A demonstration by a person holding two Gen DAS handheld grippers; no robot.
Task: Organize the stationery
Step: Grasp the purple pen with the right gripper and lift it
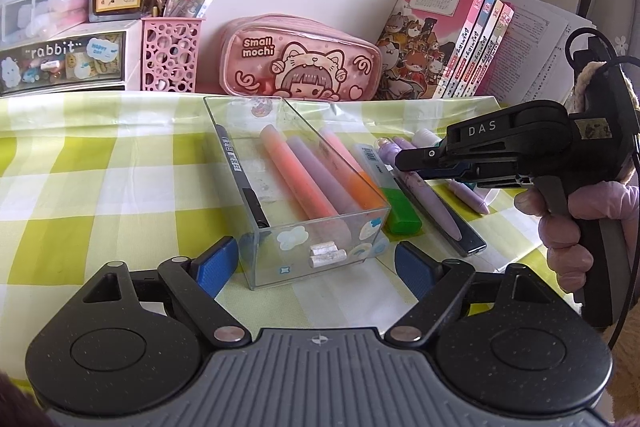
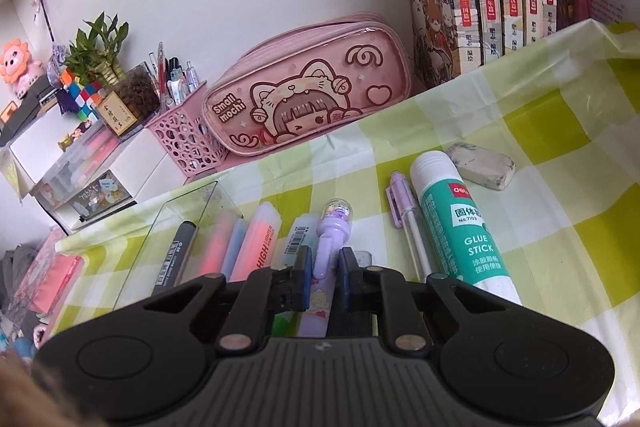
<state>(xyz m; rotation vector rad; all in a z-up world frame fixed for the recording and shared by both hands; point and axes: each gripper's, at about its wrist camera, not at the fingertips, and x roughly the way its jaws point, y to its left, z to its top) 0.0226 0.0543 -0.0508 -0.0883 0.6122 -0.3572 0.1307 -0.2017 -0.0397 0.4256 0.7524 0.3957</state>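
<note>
My right fingers (image 2: 325, 277) were clamped on the purple pen (image 2: 333, 241), lying lengthwise away from me on the desk (image 2: 560, 227) just right of the clear box (image 1: 256, 251), which my left fingers (image 1: 316, 263) straddled, apart.

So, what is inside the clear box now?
The clear box holds a black pen along one wall and three highlighters: pink, purple and orange. Stickers on the front wall cover their near ends.
</note>
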